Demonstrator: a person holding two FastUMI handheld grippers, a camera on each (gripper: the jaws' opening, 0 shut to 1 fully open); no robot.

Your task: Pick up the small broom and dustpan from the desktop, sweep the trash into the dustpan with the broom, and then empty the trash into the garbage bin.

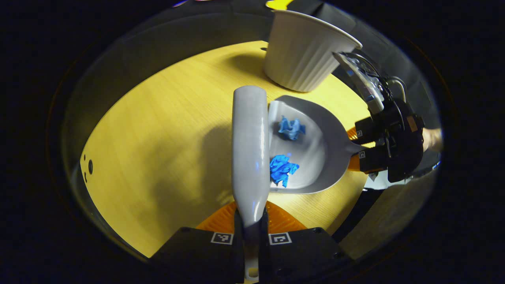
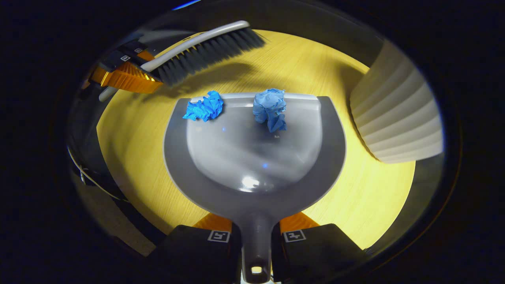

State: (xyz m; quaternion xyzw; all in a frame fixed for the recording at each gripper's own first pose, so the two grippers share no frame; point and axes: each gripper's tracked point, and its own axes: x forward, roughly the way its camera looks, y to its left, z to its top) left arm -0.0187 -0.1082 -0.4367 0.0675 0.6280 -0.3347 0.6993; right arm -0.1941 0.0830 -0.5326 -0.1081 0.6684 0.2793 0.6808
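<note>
Sweeping looks nearly done: both blue paper wads sit at the front lip of the dustpan (image 2: 254, 157), one (image 2: 205, 106) at eleven o'clock from the pan's middle and half over the lip, the other (image 2: 270, 108) at twelve, just inside. The left gripper (image 1: 251, 227) is clamped on the handle of the broom (image 1: 249, 150), whose bristles, in the right gripper view, hang clear of the yellow desktop (image 2: 378, 197) up at ten o'clock. The right gripper (image 2: 255, 236) grasps the dustpan's handle, the pan lying flat. To finish well, I would draw the bristles low across the lip toward the handle, catching the eleven o'clock wad first, since it could roll back off; the pan's lip should stay pressed to the wood. The white ribbed garbage bin (image 2: 398, 118) stands close at two o'clock of the pan, so the lift must clear its rim before tipping.
</note>
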